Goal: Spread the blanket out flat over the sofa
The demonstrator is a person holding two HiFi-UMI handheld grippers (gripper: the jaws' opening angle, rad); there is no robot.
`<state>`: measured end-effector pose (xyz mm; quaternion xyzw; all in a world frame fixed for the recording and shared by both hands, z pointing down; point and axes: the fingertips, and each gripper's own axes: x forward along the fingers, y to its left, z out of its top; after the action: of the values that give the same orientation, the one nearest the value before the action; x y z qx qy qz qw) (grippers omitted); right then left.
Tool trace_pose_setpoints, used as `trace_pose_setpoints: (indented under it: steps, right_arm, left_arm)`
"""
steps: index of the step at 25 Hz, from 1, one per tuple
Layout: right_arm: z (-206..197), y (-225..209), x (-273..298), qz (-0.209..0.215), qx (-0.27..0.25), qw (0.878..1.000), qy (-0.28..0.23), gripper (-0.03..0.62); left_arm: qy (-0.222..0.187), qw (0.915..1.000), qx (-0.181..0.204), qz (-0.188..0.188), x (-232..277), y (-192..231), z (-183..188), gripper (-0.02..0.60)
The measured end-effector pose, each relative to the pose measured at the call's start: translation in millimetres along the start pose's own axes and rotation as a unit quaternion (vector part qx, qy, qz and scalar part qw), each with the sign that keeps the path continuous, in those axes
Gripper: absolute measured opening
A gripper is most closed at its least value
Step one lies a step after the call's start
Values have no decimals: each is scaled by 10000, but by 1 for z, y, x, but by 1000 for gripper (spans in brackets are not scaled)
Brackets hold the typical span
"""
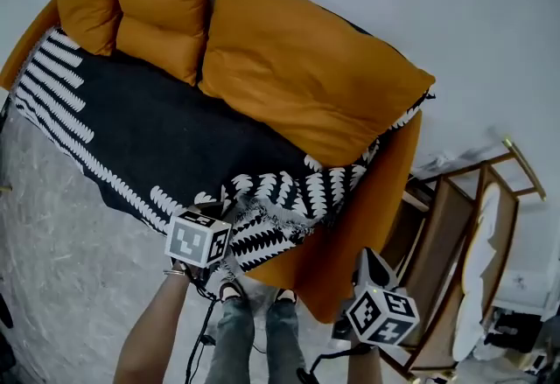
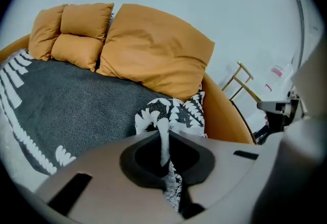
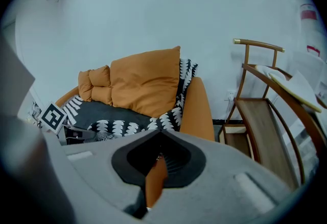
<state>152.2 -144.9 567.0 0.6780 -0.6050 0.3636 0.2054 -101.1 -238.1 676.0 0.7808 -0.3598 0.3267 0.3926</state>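
Pale speckled floor fills the left. Beside it stands the orange sofa, with two small cushions and a large cushion leaning on its back. The dark blanket with white leaf borders lies over the seat, its front corner bunched up. The left gripper is clenched on that corner. By the sofa's arm, the right gripper is clamped on a strip of orange cloth. A wooden chair stands at the right against the white wall.
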Motion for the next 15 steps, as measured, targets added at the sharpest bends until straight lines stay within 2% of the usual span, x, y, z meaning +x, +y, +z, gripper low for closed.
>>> trace_pose_setpoints:
  steps: [6,15]
  right_arm:
    - [-6,-3,-9,-53,115,9999,-29,5]
    - [-14,-6,-35,-170,317,9992,-160,5]
  left_arm:
    - [-156,9998,-86,-129,-20,-29,-5,12]
    - [-163,9978,-1,-649,-54,-96,-18,12]
